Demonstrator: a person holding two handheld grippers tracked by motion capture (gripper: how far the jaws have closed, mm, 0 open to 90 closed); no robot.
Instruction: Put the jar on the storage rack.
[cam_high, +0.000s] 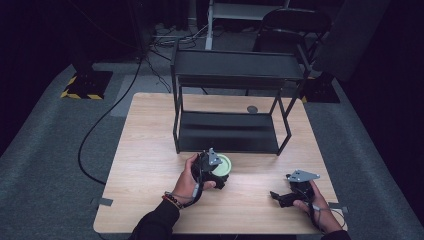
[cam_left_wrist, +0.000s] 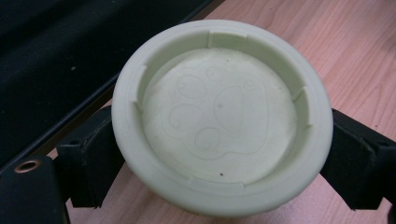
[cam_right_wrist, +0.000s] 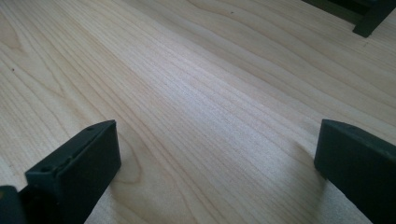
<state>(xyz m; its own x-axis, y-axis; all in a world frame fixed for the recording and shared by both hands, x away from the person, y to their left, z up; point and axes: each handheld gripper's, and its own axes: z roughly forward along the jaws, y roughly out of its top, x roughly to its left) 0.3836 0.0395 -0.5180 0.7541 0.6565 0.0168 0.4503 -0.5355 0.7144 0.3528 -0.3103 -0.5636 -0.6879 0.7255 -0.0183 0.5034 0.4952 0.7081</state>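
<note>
A pale green round lid (cam_left_wrist: 219, 116), hollow side up with a paw print pressed into its floor, sits just in front of the black rack. My left gripper (cam_high: 216, 171) is shut on it, one black jaw against each side of its rim, as the left gripper view shows. From above, the lid (cam_high: 224, 164) peeks out to the right of the hand holding that gripper. My right gripper (cam_high: 283, 196) rests low over the front right of the wooden table (cam_high: 150, 150). Its jaws stand wide apart in the right gripper view, with bare wood between them (cam_right_wrist: 215, 158).
A black two-tier metal rack (cam_high: 230, 75) stands at the back middle of the table, its lower shelf (cam_high: 227, 132) close behind the lid. A small grey disc (cam_high: 252, 109) lies behind the rack. A cable (cam_high: 95, 130) runs over the floor at left; a chair (cam_high: 295, 25) stands beyond.
</note>
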